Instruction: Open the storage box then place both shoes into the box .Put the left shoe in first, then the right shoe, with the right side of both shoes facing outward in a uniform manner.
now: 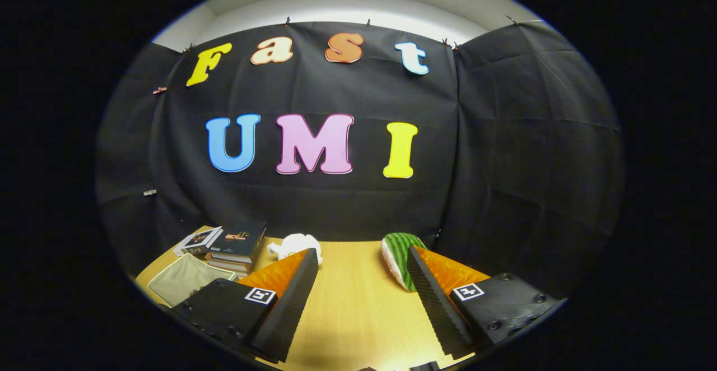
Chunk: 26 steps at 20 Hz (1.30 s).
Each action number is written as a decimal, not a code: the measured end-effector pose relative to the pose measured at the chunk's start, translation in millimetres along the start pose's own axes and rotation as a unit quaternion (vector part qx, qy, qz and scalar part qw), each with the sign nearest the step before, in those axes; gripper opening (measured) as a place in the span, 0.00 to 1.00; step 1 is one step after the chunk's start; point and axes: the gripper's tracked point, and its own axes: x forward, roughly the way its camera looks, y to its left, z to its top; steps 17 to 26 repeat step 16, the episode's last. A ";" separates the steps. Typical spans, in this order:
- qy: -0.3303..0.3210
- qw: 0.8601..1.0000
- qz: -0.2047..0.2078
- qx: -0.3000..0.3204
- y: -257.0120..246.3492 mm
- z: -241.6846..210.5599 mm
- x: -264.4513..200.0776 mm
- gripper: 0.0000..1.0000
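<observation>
My gripper (363, 260) is held above a wooden table (353, 304), its two fingers spread wide apart with nothing between them. A white shoe-like object (297, 245) lies on the table just beyond the left finger, partly hidden by it. A green-and-white striped shoe-like object (399, 259) lies beside the right finger's tip, close to the booth's back wall. I cannot tell which shoe is left or right.
A stack of books (238, 247) stands at the far left of the table, with a flat box (197, 240) beside it. Nearer, a pale rectangular tray or lid (187, 283) lies left of the left finger. The black cloth wall closes the back.
</observation>
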 end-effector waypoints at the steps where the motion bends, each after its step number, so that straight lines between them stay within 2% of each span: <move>1: -0.003 1.000 -0.001 0.003 -8.9 -4.4 -4.8 0.98; 6: -0.001 0.999 0.033 0.009 -17.3 -34.2 -20.2 0.98; 11: 0.027 0.999 0.030 -0.002 -8.7 -59.1 -19.3 0.98; 26: 0.022 0.999 0.029 0.005 5.8 -55.9 -12.2 0.98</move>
